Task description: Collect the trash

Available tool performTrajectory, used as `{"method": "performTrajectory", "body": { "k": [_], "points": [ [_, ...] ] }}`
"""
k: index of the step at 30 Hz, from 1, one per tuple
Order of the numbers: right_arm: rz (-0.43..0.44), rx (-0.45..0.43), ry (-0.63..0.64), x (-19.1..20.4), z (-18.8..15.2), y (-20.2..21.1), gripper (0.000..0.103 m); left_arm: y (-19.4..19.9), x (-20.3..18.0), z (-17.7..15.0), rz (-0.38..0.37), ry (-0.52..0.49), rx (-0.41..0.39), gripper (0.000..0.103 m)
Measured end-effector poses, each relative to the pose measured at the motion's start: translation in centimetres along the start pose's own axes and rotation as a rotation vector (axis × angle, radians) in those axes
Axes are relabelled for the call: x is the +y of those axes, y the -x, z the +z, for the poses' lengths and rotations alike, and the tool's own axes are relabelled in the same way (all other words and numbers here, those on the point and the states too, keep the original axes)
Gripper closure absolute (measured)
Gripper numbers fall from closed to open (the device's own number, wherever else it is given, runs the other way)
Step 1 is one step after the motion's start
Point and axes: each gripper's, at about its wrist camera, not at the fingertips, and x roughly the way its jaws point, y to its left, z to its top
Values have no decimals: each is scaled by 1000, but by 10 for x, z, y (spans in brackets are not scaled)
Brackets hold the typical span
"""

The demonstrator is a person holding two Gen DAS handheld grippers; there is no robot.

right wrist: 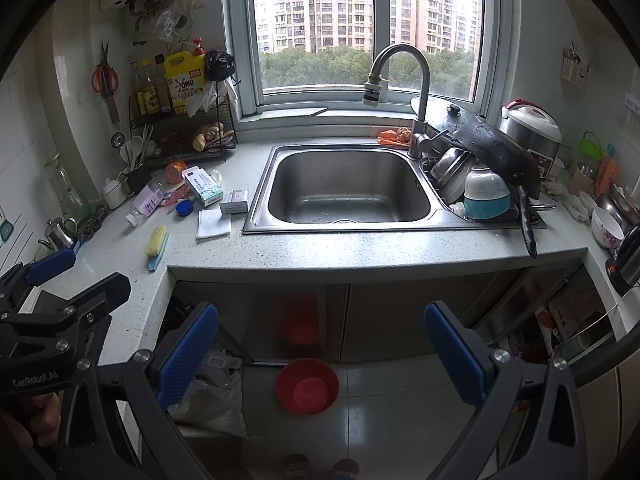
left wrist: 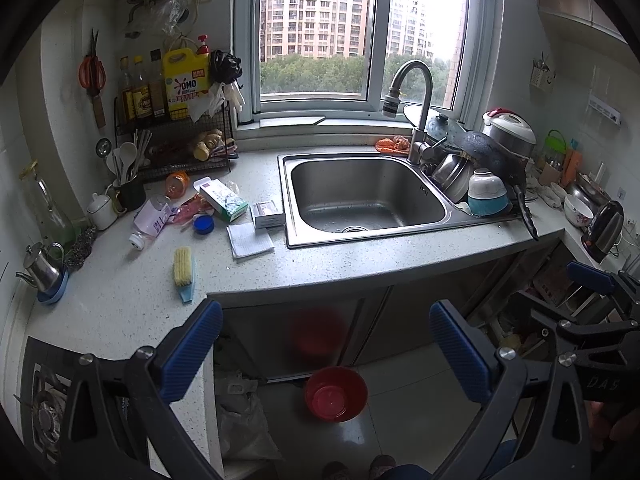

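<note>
Left wrist: littered countertop (left wrist: 340, 264), steel sink (left wrist: 440, 194).

Bare countertop (right wrist: 320, 252) at 12 o'clock gives passage; scrub brush (right wrist: 157, 245) and litter crowd 10 o'clock, stacked dishes (right wrist: 486, 194) 2 o'clock.

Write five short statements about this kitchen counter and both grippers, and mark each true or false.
1. The stainless steel sink holds stacked dishes. False: its basin holds none.
2. The red plastic bowl sits on the floor. True.
3. The left gripper grips the yellow-bristled scrub brush. False: it is open and holds nothing.
4. The right gripper is open. True.
5. The blue round cap lies left of the sink. True.
</note>
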Motion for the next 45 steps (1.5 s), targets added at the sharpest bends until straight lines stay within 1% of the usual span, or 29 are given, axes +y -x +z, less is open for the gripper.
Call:
{"method": "performTrajectory", "body": {
  "k": [17, 25, 45],
  "points": [
    [4, 7, 2, -1, -2, -1, 0, -2, -3, -2, 0, -7, 12, 0],
    [4, 9, 2, -1, -2, -2, 0, -6, -6, -1, 13, -17, 20, 0],
    [7, 23, -2, -5, -4, -4, 0, -14, -16, -2, -4, -22, 46, 0]
  ]
}}
